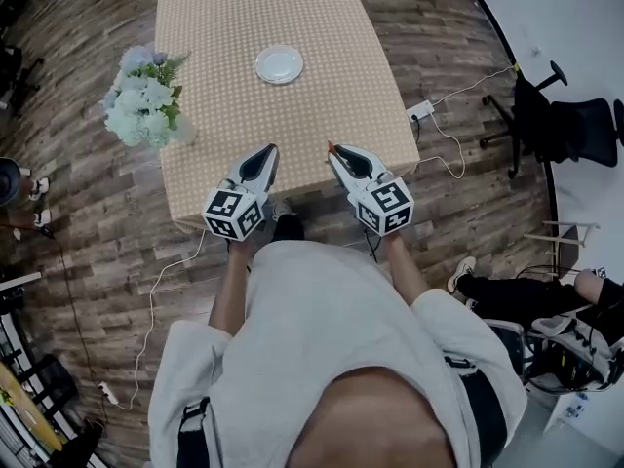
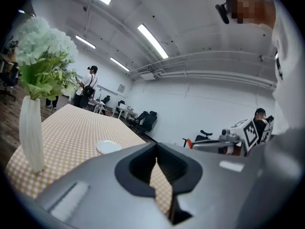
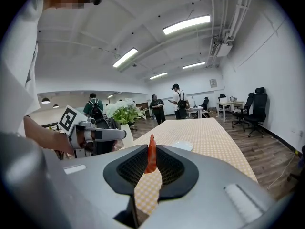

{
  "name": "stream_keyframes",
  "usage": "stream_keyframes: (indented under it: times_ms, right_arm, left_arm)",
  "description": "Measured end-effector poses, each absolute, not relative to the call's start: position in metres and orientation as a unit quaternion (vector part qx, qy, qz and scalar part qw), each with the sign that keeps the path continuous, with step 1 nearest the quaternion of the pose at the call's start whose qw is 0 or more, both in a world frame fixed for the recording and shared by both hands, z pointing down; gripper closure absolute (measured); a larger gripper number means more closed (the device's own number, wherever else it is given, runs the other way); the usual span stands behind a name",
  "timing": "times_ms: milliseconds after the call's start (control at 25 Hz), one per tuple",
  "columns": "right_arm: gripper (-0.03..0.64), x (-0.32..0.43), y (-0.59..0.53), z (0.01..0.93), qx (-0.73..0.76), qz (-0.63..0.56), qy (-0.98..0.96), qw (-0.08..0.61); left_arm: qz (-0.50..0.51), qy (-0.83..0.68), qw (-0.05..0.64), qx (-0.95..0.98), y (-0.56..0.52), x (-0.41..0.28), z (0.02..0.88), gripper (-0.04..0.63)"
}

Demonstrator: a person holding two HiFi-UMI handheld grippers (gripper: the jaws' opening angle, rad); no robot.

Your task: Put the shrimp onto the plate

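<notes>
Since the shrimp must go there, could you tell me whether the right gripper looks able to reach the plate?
Probably yes: the right gripper, shut on the shrimp, has only bare tablecloth between it and the plate; the flowers stand off to the left.

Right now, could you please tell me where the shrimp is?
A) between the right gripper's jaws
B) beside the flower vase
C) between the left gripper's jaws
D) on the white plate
A: the orange shrimp stands pinched in the jaws of the right gripper, while the white plate sits bare and the left gripper is shut on nothing.
</notes>
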State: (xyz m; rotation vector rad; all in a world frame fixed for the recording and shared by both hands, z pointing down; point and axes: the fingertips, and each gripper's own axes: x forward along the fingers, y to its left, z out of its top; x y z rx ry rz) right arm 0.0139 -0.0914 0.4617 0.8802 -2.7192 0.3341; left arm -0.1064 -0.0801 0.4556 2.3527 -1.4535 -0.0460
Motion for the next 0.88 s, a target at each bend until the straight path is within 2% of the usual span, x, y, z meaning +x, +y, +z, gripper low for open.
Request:
stream_keyframes:
  times_ms: [360, 560, 880]
  right_arm:
    - [0.559, -0.046, -0.149, 0.459, 0.307, 0.107, -0.933, 0.157]
    - [0.558, -0.051, -0.161, 0.461, 0.311, 0.101, -0.927, 0.182]
    - [0.558, -0.057, -0.185, 0.461, 0.314, 0.093, -0.927, 0.181]
  left_arm:
    - [-0.029, -0.514, 0.202, 0.833, -0.130, -0.172, 0.461, 0.586]
    - [-0.041, -0.507, 0.216, 0.834, -0.138, -0.178, 0.466, 0.586]
    - [-0.042, -0.511, 0.220, 0.830, -0.151, -0.184, 0.472, 0.586]
